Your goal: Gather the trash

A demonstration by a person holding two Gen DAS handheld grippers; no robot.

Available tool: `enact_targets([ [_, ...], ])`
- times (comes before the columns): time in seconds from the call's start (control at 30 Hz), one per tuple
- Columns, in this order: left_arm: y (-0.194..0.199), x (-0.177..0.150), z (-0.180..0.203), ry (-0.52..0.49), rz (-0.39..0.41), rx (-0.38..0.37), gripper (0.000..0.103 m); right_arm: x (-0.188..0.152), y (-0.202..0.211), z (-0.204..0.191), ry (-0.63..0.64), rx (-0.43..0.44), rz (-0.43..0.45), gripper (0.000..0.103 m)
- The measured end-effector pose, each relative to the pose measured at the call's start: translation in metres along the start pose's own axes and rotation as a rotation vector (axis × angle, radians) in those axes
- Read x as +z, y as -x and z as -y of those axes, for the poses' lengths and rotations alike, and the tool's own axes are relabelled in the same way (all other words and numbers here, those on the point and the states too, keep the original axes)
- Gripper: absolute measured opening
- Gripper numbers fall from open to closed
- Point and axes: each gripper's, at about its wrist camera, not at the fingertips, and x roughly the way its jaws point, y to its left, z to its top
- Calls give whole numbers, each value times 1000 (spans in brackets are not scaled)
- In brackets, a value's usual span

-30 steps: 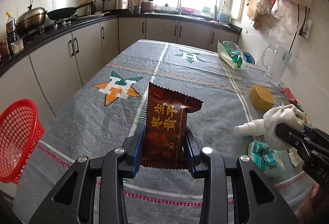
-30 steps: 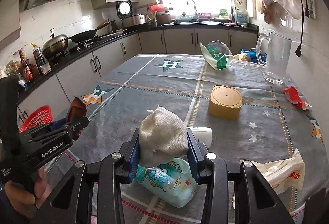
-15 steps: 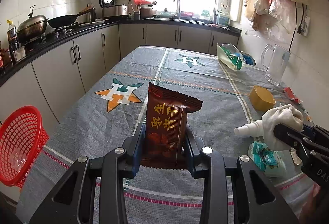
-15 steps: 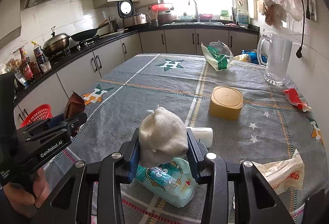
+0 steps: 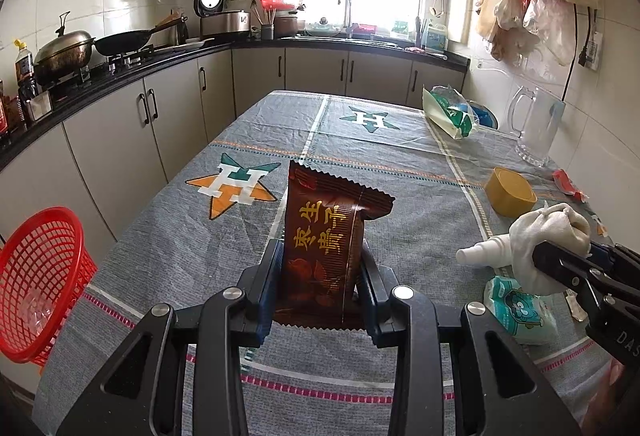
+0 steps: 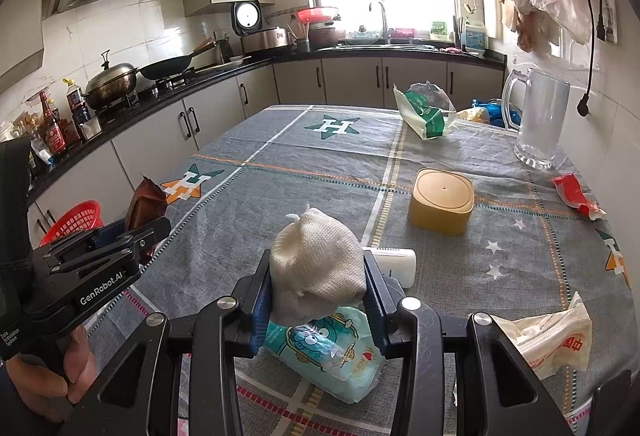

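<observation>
**Both tools loaded, nothing binned yet**

Against the earlier frames little differs: both tools keep the same grips and the items on the desk lie where they lay. In the left wrist view the kitchen sits a little lower and the red basket shows more fully at the left edge than a second ago.

The left tool (image 5: 320,276) is clamped on a brown snack wrapper (image 5: 326,240) with gold characters, held upright between its pads above the near edge of the desk (image 5: 248,140). The right tool (image 6: 318,288) is clamped on a white cloth bundle (image 6: 316,268), knotted at the top, held just above a light-blue tissue pack (image 6: 332,352) lying on the grey star-patterned cloth. A white bottle (image 6: 396,264) lies just behind the bundle.

The red basket (image 5: 38,284) stands off the desk's left side, below its edge, well apart from both tools; something clear and crinkled shows through its mesh, too faint to identify. A yellow lidded box (image 6: 440,200) sits shut mid-desk. The glass mug (image 6: 538,124) stands upright near the wall. Loose trash on the desk: a red wrapper (image 6: 576,194) at the right edge, a white plastic bag (image 6: 548,336) with red print near the right tool, and a green-and-white bag (image 6: 426,116) at the far end.
</observation>
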Motion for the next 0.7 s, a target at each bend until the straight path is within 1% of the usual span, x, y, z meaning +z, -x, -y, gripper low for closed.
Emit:
enact_targets([
  [0.33, 3, 1, 0, -2, 10, 12, 34, 0, 3, -2, 12, 6, 11, 44],
  [0.5, 7, 2, -2, 0, 30, 34, 34, 0, 5, -4, 16, -2, 21, 44],
  [0.63, 13, 3, -6, 15, 43, 53, 34, 1, 11, -1, -21, 7, 24, 44],
  [0.7, 19, 3, -7, 5, 50, 64, 34, 0, 17, -1, -57, 30, 24, 44],
])
